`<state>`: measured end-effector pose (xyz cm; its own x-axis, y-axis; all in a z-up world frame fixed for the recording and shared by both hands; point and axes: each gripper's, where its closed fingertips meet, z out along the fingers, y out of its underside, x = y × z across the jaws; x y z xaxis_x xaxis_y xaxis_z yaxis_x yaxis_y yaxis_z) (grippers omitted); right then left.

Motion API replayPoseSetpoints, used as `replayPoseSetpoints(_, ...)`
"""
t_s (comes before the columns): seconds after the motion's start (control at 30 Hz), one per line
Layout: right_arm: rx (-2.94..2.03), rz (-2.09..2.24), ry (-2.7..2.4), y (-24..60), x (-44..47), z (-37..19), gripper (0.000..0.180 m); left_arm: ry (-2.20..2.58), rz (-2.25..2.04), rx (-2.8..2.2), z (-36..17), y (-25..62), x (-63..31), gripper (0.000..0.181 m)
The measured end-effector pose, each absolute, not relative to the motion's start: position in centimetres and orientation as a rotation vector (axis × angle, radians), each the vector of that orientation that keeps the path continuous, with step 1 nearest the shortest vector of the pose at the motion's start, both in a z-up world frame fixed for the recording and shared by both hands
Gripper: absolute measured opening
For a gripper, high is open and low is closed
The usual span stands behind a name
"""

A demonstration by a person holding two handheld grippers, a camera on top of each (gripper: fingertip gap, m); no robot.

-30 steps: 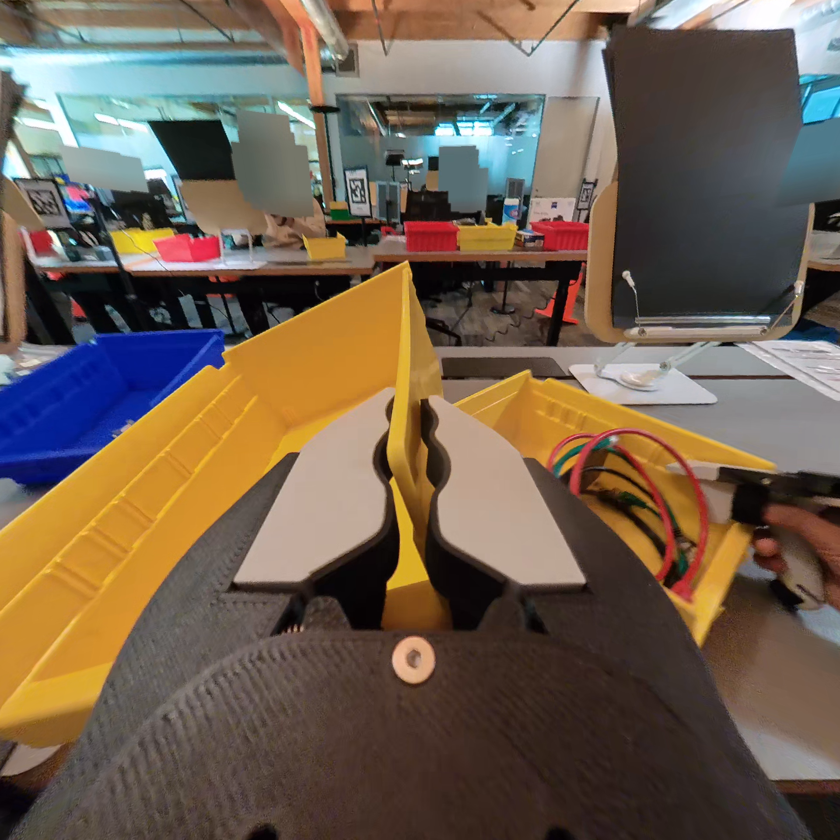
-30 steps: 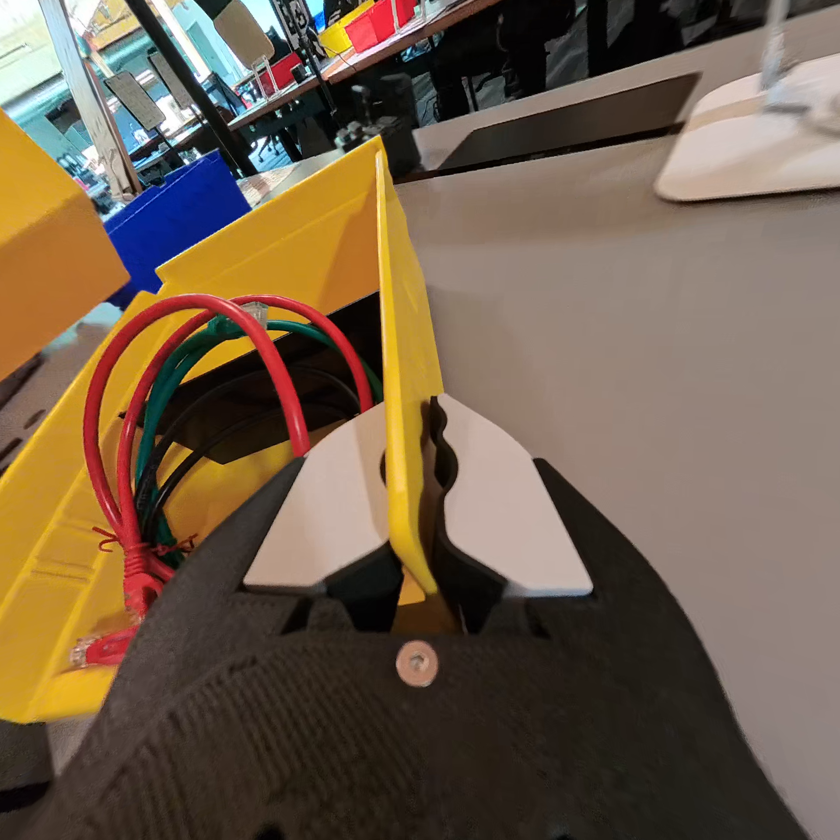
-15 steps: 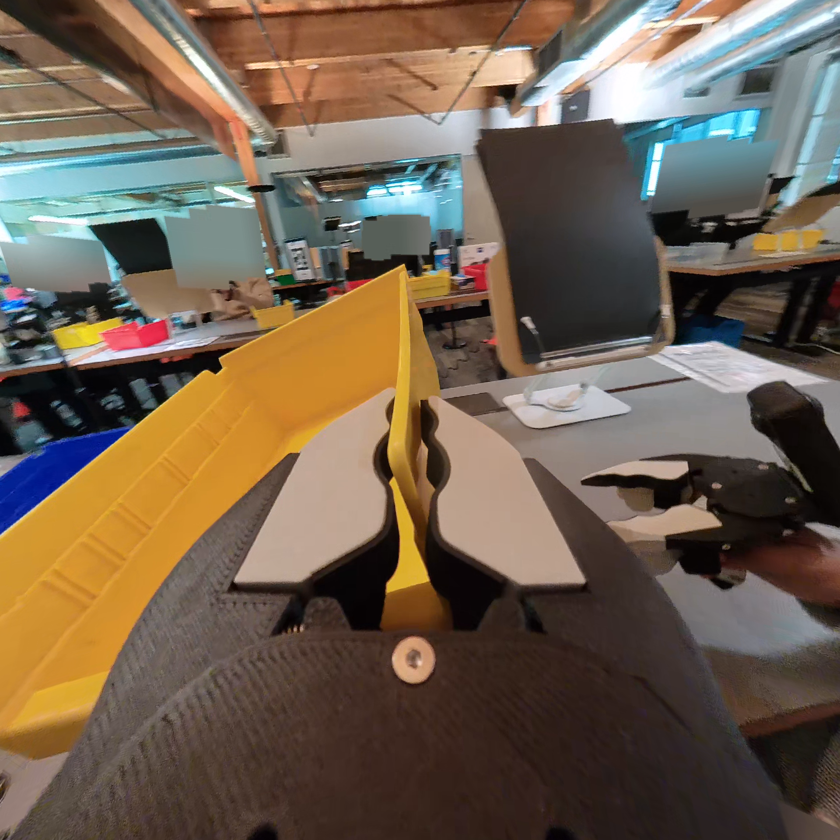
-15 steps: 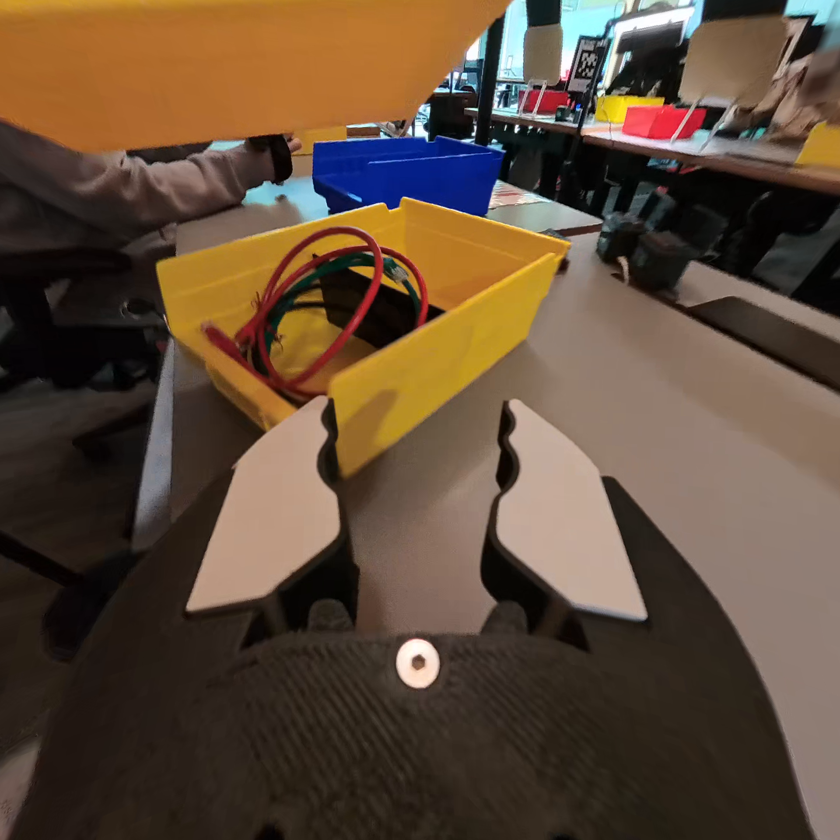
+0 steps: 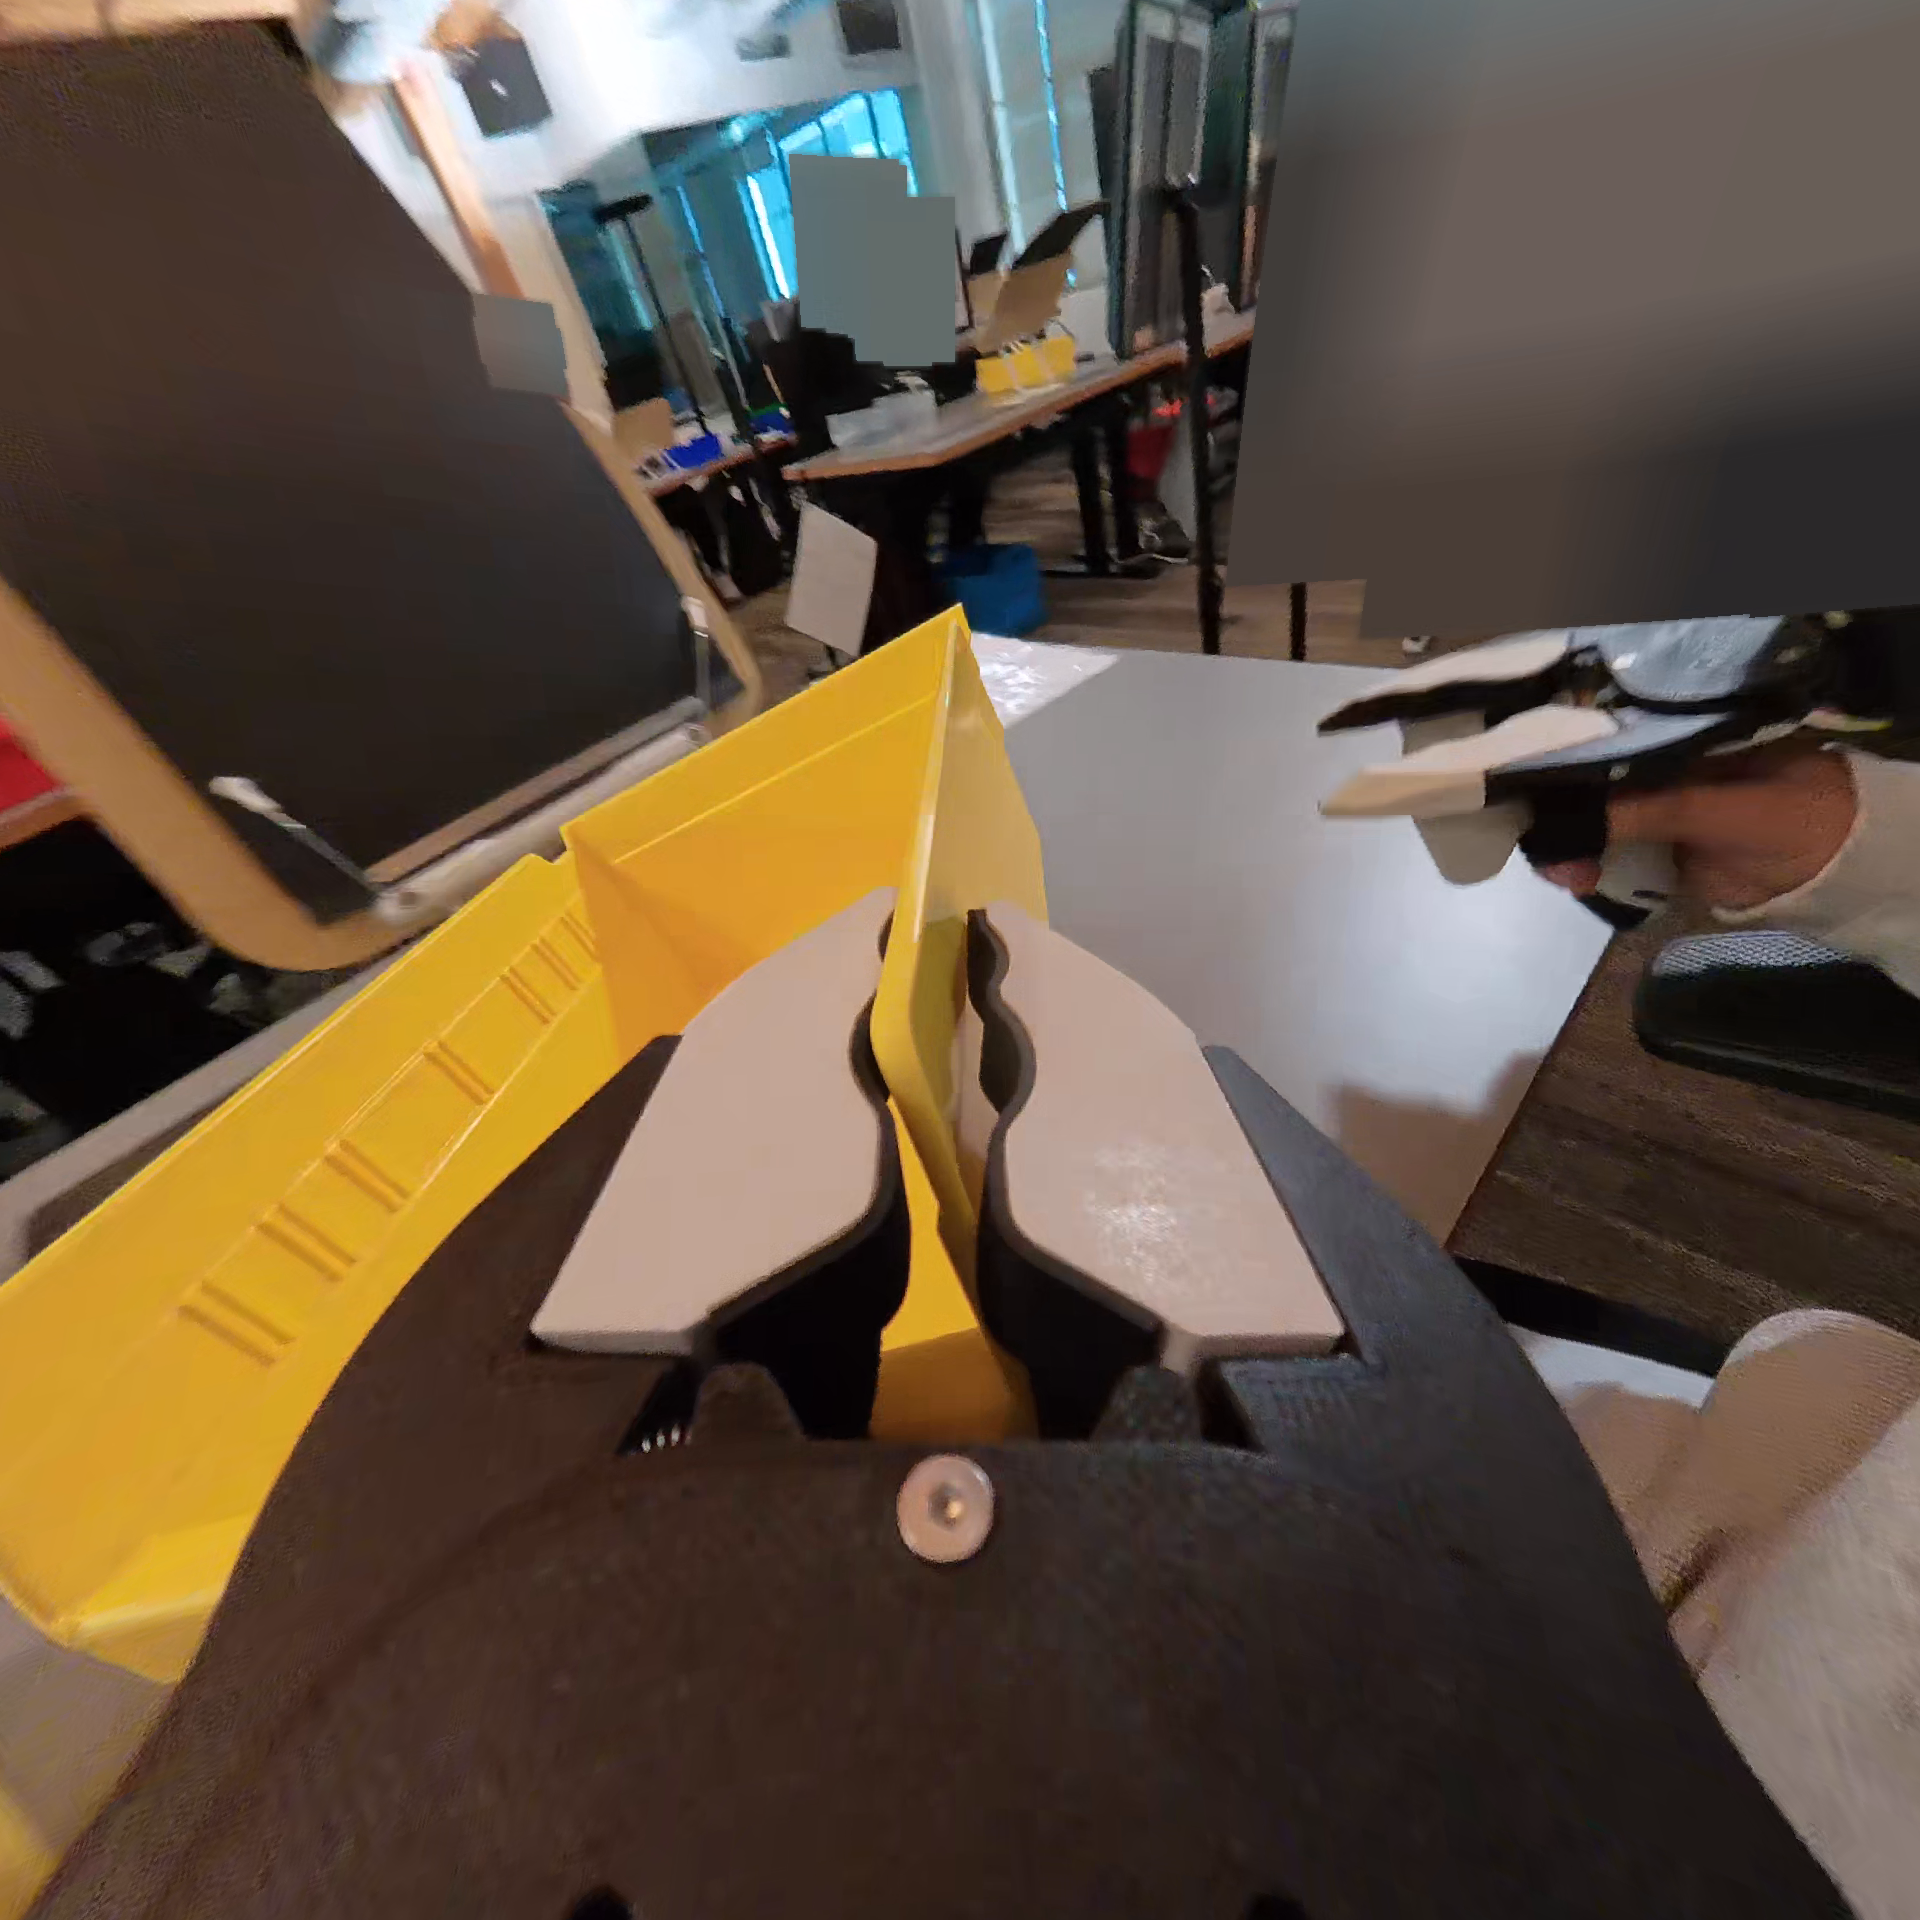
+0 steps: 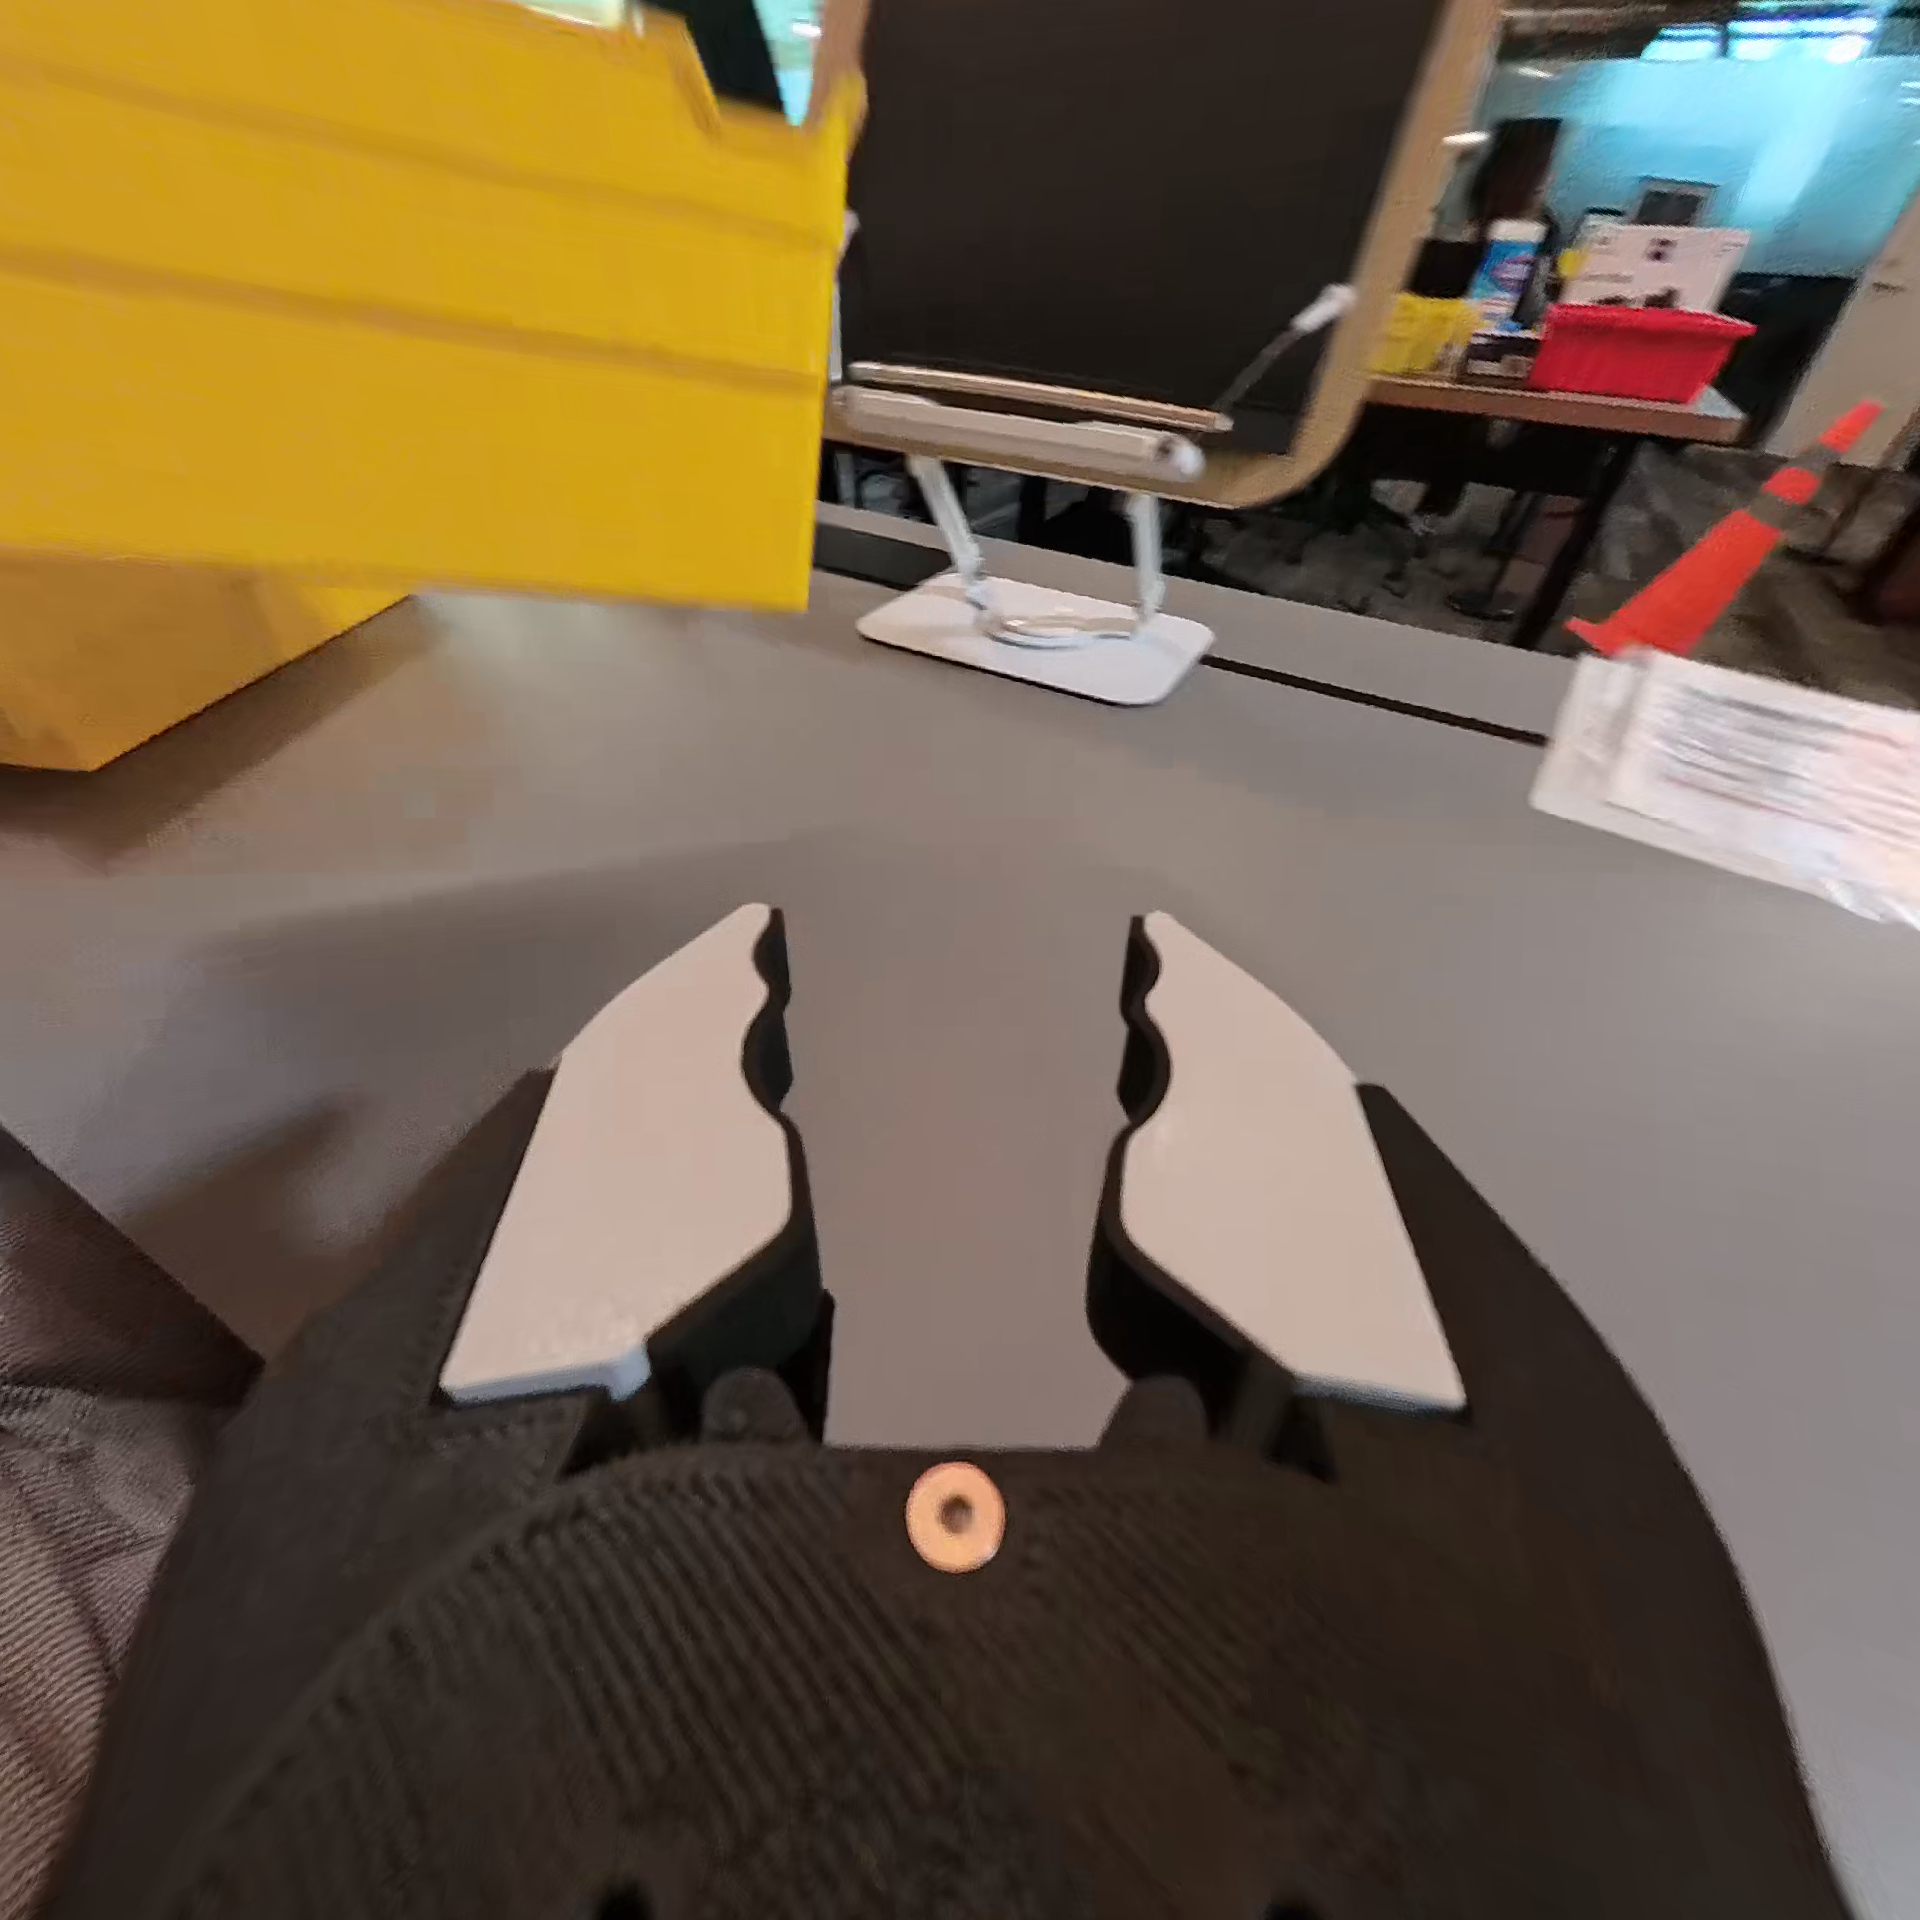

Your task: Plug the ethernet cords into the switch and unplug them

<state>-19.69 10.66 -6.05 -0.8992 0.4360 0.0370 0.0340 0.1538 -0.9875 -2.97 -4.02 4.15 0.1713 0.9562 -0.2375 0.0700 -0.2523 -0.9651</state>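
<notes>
My left gripper is shut on the side wall of an empty yellow bin and holds it up, tilted, over the grey table. That bin also shows in the right wrist view, hanging at the upper left. My right gripper is open and empty, low over the table; it also shows in the left wrist view, held in a hand at the right. Part of a second yellow bin sits on the table below the held one. No cords or switch are in view.
A black panel on a white stand stands at the back of the table. A plastic-covered sheet lies at the right. An orange cone and a red bin are beyond. The table's corner and a black armrest are at the right.
My right gripper let go of the bin with the cords, opened, and turned away toward the stand. My left gripper swung to the right with the empty yellow bin still in it.
</notes>
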Motion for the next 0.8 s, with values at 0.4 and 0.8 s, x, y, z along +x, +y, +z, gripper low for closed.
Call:
replayPoseSetpoints(0.4, -0.839, 1.878, -2.095, 15.5, -23.5, -7.5, 0.069, -1.091, 1.135, -1.607, -4.2, 5.5, -15.8, 0.008)
replayPoseSetpoints(0.8, -0.918, 1.772, -2.164, 18.8, -22.5, -9.8, 0.069, -1.042, 0.817, -1.542, -9.5, 13.9, -20.9, 0.018)
